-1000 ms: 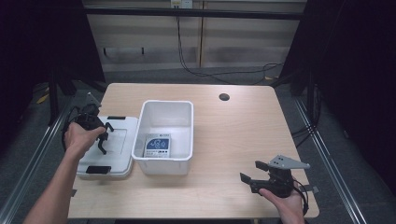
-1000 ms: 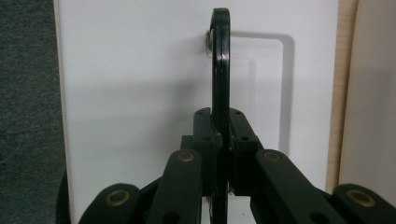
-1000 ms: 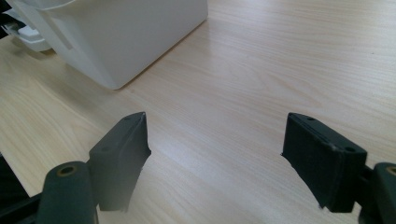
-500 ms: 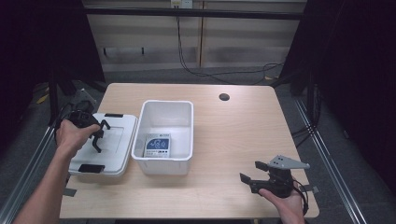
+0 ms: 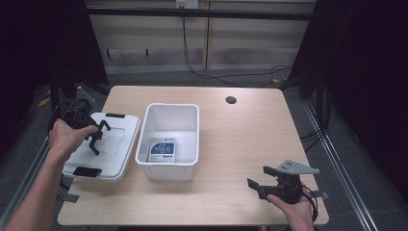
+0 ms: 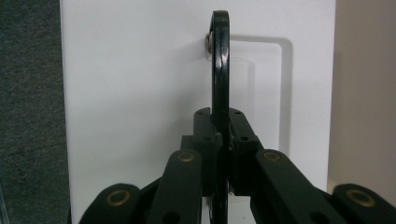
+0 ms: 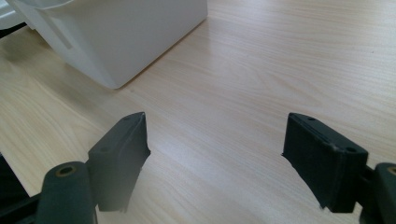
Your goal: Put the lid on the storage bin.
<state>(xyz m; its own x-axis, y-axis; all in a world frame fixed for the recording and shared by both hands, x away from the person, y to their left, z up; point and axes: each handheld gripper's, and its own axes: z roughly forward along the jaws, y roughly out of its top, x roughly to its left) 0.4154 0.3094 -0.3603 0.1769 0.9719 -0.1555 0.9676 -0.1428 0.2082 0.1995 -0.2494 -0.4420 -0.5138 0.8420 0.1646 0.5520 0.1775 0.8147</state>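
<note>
A white box lid with black clips lies at the table's left edge, beside an open white bin. My left gripper is over the lid, shut on its black carry handle, which stands edge-on between the jaws in the left gripper view. The lid's white top is right behind it. A blue and white packet rests in the bin. My right gripper sits low over the table's front right, open and holding nothing, with the bin's corner ahead of it.
The wooden table has a round cable hole near its far edge. The lid overhangs the table's left edge above grey floor. Cables trail on the floor behind the table.
My left gripper has drawn the lid leftward, away from the bin, so it now overhangs the table's left edge. The right gripper has stayed still.
</note>
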